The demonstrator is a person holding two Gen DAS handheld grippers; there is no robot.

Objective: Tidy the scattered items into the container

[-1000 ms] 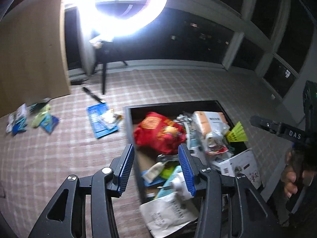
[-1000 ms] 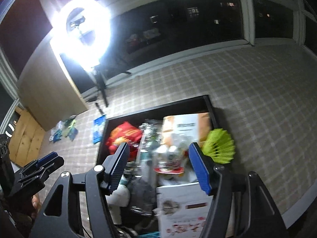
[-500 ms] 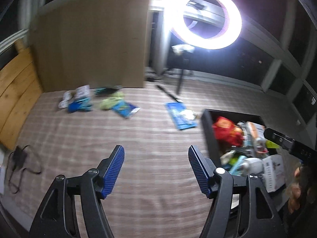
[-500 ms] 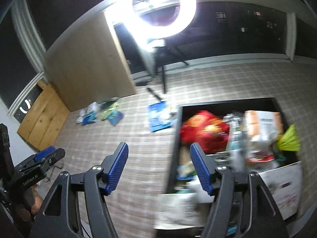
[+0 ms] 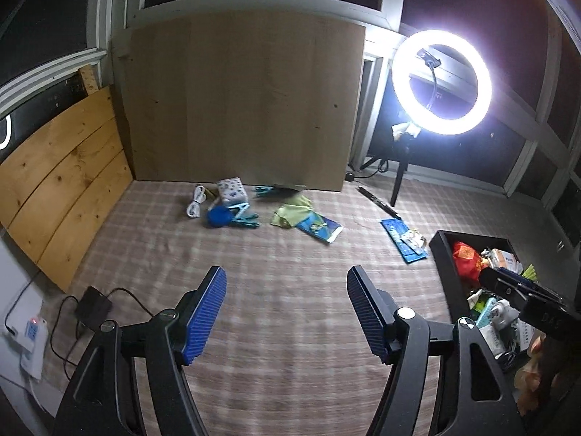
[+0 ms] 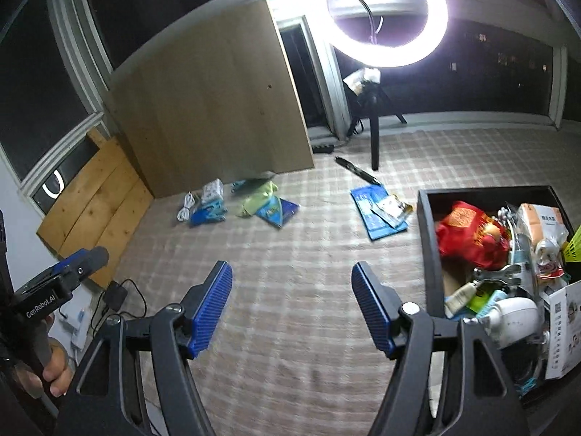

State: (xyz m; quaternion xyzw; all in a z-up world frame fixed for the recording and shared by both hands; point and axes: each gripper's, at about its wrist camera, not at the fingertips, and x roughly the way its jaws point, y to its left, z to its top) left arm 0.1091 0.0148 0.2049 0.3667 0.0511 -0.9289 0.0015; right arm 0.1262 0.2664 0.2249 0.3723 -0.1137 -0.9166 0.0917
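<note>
My left gripper (image 5: pixel 287 309) is open and empty above the checked carpet. My right gripper (image 6: pixel 292 307) is also open and empty. The black container (image 6: pixel 428 239) sits at the right, full of items such as a red bag (image 6: pixel 468 232); it also shows in the left wrist view (image 5: pixel 441 258). Scattered items lie far ahead: a white cable (image 5: pixel 194 205), a white patterned pack (image 5: pixel 232 189), a blue clip (image 5: pixel 232 216), a green cloth (image 5: pixel 294 210), a blue packet (image 5: pixel 319 229) and a blue flat pack (image 5: pixel 403 239).
A ring light on a tripod (image 5: pixel 441 81) stands at the back right. A wooden board (image 5: pixel 239 101) leans on the back wall and a plank panel (image 5: pixel 58 181) at the left. A power strip and adapter with cables (image 5: pixel 90 305) lie at the left.
Both grippers have swung left, away from above the container, and now face the scattered items on the carpet. Both stay open and empty.
</note>
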